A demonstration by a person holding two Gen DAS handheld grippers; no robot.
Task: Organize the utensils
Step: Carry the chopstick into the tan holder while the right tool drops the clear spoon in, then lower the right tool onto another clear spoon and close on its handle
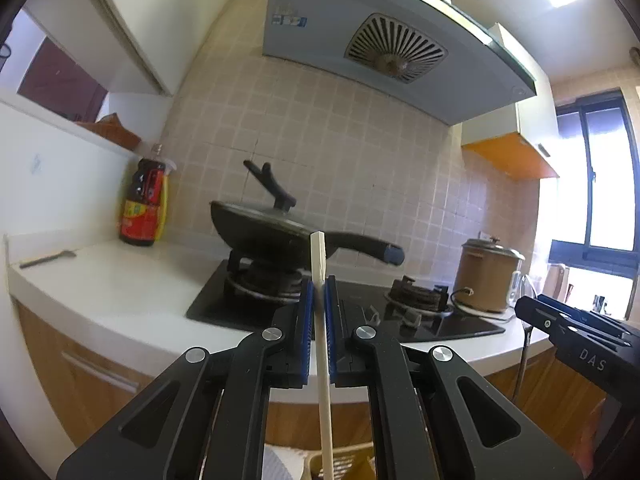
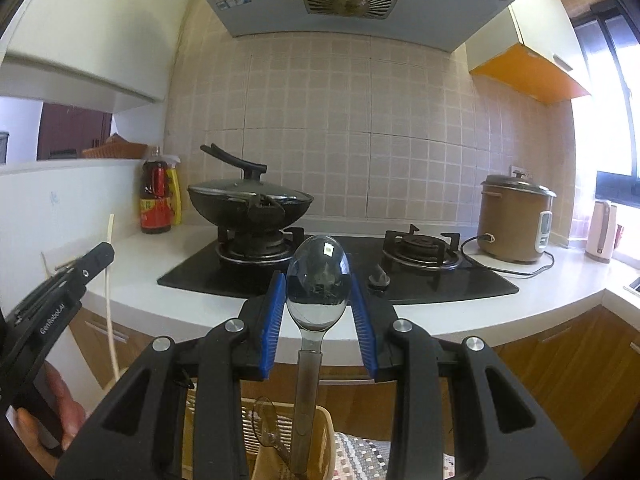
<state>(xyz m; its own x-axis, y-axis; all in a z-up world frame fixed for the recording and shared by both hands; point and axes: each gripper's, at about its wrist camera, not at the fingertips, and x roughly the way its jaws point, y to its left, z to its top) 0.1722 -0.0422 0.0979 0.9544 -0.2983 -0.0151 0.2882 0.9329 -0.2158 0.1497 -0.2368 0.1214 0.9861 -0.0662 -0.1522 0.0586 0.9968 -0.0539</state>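
The left gripper is squeezed tight on one chopstick, held up over a pale holder below. The right gripper has its fingers wide apart beside a metal spoon that stands in that holder, so the spoon looks put away. The chopstick is not in yet.
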